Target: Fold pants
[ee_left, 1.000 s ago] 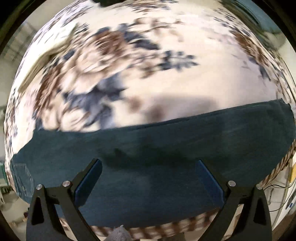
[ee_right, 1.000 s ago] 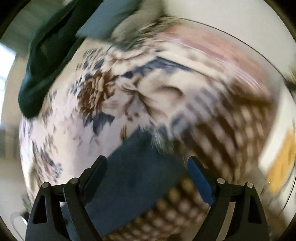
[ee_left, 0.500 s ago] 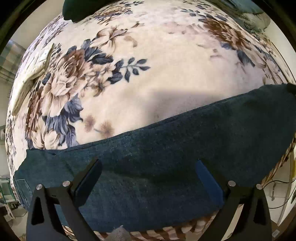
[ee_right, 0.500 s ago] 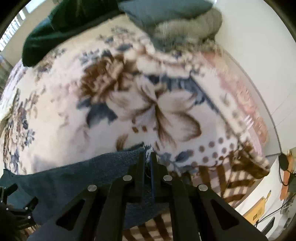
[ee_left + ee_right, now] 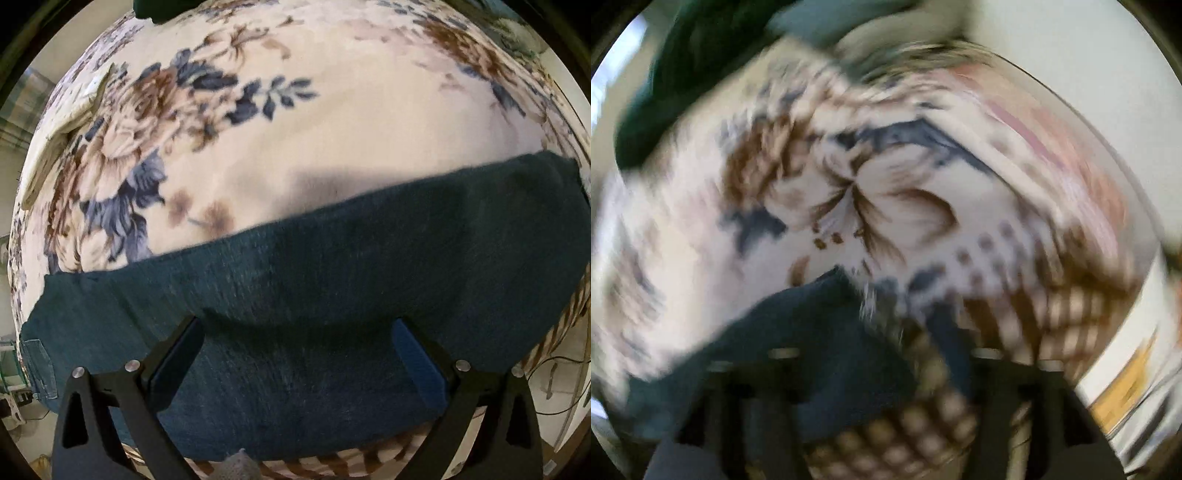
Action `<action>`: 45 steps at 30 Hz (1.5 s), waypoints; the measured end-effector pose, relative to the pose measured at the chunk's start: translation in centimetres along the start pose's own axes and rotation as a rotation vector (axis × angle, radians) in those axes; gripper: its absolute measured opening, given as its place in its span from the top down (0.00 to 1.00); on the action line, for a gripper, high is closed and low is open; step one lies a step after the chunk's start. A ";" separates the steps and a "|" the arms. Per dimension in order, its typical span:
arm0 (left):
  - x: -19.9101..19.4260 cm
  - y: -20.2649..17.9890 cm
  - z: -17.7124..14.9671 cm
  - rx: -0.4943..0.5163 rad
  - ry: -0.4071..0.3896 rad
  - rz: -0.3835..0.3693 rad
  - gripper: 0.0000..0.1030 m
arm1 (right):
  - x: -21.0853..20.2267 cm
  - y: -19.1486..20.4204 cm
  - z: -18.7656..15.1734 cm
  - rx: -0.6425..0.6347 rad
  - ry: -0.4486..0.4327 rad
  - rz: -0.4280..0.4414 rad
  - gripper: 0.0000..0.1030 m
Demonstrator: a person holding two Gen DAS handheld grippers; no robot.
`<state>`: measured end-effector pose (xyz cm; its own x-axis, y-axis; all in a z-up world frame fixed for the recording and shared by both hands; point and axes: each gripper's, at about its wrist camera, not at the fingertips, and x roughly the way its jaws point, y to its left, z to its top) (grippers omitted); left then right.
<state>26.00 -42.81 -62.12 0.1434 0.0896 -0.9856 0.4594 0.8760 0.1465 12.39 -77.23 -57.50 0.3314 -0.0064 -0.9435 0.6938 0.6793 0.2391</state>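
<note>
Left claw (image 5: 295, 354) hangs spread above my dark pants (image 5: 332, 295); pinching one layer would drag the fold crooked.

One pants (image 5: 332, 295), one floral blanket (image 5: 332, 129) (other garments beyond: count unclear).

Dark teal pants (image 5: 332, 295) lie flat, apparently folded lengthwise, across bedding.

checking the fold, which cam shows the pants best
The left wrist view: the dark teal pants lie sharp as a long band across the floral blanket. The right wrist view is motion-blurred and catches only one frayed end of them.
</note>
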 end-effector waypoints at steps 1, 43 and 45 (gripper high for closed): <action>0.7 0.1 -0.2 -0.005 0.014 -0.010 0.00 | -0.8 -1.1 -1.0 0.061 -0.005 0.051 0.27; -4.7 23.6 -9.1 -0.430 -0.065 -0.057 0.00 | -5.4 23.3 -15.0 0.090 -0.094 0.588 0.92; -4.3 25.9 -10.6 -0.462 -0.053 -0.050 0.00 | -4.1 27.5 -17.9 0.028 -0.048 0.584 0.92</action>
<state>27.99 -15.46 -54.98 0.1813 0.0280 -0.9830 0.0306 0.9990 0.0341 18.70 -45.39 -51.14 0.6919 0.3296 -0.6423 0.4040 0.5606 0.7229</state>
